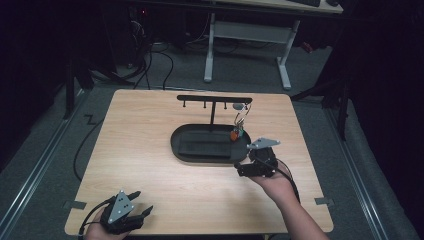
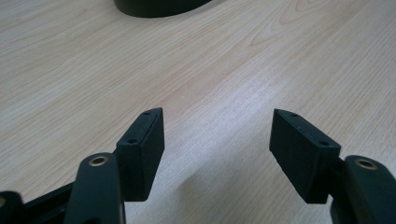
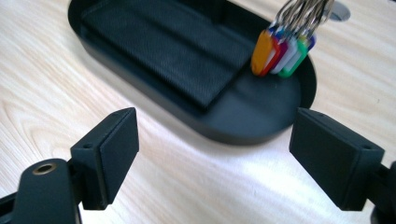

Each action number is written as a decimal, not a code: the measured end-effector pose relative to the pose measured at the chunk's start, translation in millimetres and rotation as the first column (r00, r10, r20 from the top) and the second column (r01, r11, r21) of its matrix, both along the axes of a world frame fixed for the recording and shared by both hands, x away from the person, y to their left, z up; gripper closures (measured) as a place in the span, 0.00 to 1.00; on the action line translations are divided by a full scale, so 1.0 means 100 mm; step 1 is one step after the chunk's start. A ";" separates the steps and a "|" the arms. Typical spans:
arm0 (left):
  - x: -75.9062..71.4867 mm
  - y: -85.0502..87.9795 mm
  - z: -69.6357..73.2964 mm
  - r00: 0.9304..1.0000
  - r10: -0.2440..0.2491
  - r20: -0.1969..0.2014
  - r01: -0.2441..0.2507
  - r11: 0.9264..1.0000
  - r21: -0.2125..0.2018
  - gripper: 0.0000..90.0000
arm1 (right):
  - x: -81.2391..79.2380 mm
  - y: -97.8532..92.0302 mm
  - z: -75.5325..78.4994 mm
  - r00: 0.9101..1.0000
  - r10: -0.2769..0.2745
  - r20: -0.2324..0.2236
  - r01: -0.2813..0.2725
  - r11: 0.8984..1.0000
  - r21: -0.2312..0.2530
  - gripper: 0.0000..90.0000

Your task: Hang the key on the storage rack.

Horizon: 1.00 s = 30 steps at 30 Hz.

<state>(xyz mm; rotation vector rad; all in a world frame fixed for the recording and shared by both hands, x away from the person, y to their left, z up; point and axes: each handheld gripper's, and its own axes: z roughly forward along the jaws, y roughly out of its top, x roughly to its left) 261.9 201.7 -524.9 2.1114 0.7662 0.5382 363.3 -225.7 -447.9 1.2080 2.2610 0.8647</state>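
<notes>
**Key bunch hung on rack; both grippers empty and open**

1. Key bunch. A ring of keys with coloured plastic tags (orange, red, blue, white, green). It hangs from a peg near the right end of the rack's crossbar, and the tags dangle over the right end of the tray. They seem just clear of the tray floor, though contact cannot be ruled out. Judged to hang here so that the tags stay sorted and off the desk.

2. Key rack. A black T-shaped stand with a single post rising from the far side of the tray and a crossbar carrying several short pegs. The other pegs are bare.

3. Tray. A black oval dish at the middle of the desk serving as the rack's base. A dark textured mat lies flat inside it, probably to cushion dropped items.

4. Right gripper. Held just near and right of the tray and pointing toward it. Fingers are spread wide with nothing between them; the tray rim and tags lie beyond the tips. The placement suggests the keys are not in hand and need no support.

5. Left gripper. Rests at the near left corner of the desk, well apart from the tray. Fingers are spread fully with bare wood between them, so it appears parked out of the way.
</notes>
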 end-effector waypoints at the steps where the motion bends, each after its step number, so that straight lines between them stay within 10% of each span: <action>1: -0.01 0.01 0.00 1.000 0.005 0.002 -0.005 1.000 -0.001 0.40 | -0.04 -0.02 -0.06 1.000 -0.005 0.010 0.005 1.000 -0.002 0.18; 12: 0.01 0.03 0.03 0.999 0.023 0.023 -0.022 1.000 -0.012 0.42 | -0.70 -0.40 -0.63 0.993 -0.064 0.103 0.052 0.992 0.111 0.17; 17: -0.01 0.02 0.01 0.999 0.023 0.031 -0.024 0.999 0.032 0.42 | -1.02 -0.53 -0.62 0.983 -0.102 0.153 0.074 0.981 0.179 0.19; 30: -0.11 0.21 0.03 0.996 0.081 0.033 -0.082 0.997 0.002 0.42 | -0.86 -0.31 -0.70 0.996 -0.010 0.088 -0.005 0.985 0.171 0.18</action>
